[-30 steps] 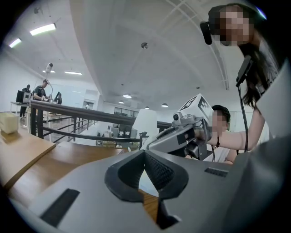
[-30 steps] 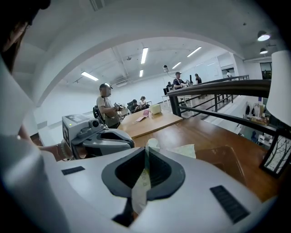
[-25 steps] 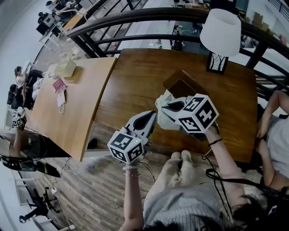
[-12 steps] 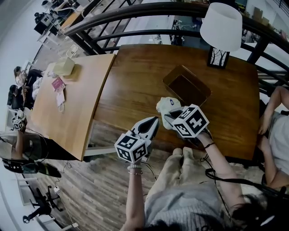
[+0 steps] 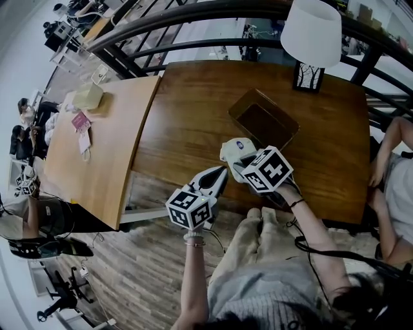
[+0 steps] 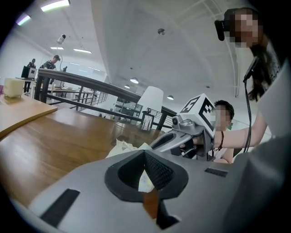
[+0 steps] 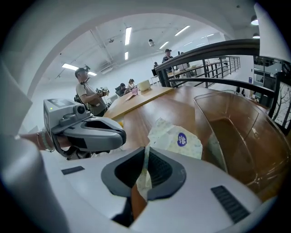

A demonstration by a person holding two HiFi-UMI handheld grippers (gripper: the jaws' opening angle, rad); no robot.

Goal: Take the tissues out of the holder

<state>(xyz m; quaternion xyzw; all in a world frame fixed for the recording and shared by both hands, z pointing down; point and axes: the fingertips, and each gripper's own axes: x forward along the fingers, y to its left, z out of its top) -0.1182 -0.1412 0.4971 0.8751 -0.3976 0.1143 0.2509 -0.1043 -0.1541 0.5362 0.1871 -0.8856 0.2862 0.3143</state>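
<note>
The tissue pack [image 5: 233,151], white with a blue round label, hangs over the dark wooden table [image 5: 187,122] near its front edge. My right gripper [image 5: 242,161] is shut on the pack's wrapper; in the right gripper view the wrapper [image 7: 175,139] runs down between the closed pads [image 7: 157,170]. The brown see-through holder [image 5: 264,126] stands empty just behind, with its wall [image 7: 236,132] to the right of the pack. My left gripper [image 5: 222,173] is level with the pack's left side, jaws together. From it the pack [image 6: 122,146] shows just past the tips [image 6: 144,157].
A lamp with a white shade [image 5: 313,32] stands at the table's back right. A lighter table [image 5: 97,155] adjoins on the left, carrying a tissue box [image 5: 87,97] and papers. A dark railing [image 5: 193,16] runs behind. A person [image 5: 393,174] sits at the right.
The right gripper has drawn the tissue pack away from the holder towards the table's front edge. The holder now stands uncovered. The left gripper has shifted slightly to the right.
</note>
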